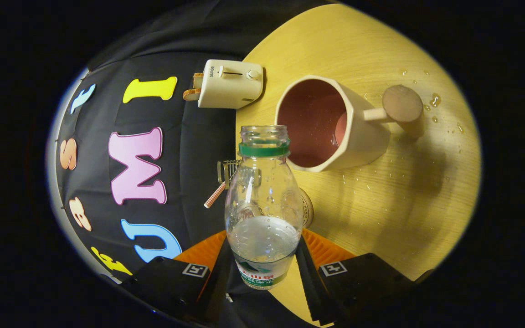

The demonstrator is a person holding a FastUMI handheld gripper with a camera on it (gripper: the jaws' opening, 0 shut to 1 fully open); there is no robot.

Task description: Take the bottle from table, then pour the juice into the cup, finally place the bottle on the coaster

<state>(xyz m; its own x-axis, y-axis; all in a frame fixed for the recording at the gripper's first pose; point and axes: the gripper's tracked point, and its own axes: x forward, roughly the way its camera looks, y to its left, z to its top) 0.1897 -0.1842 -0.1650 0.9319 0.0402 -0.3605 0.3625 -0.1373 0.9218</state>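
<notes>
Gripper (262,264) fingers pinch the clear plastic bottle (263,205), uncapped, green neck ring, liquid low, held near and just left of the cream faceted mug (331,125). Risk: tilt misaligned, juice misses the mouth; light wooden bench (381,200) already has droplets. Round coaster (307,207) sits behind the bottle. Cream toaster (230,84) far left, black cloth wall.

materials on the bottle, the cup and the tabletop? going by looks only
Bottle, held between the gripper fingers: clear, glossy, likely thin plastic; you see through it to the liquid inside, and highlights streak its shoulder.
Cup: matte, opaque, cream outside and reddish inside, probably glazed ceramic; its round knob handle looks like wood.
Tabletop: pale wood grain, smooth, possibly laminate; droplets bead on it.
</notes>
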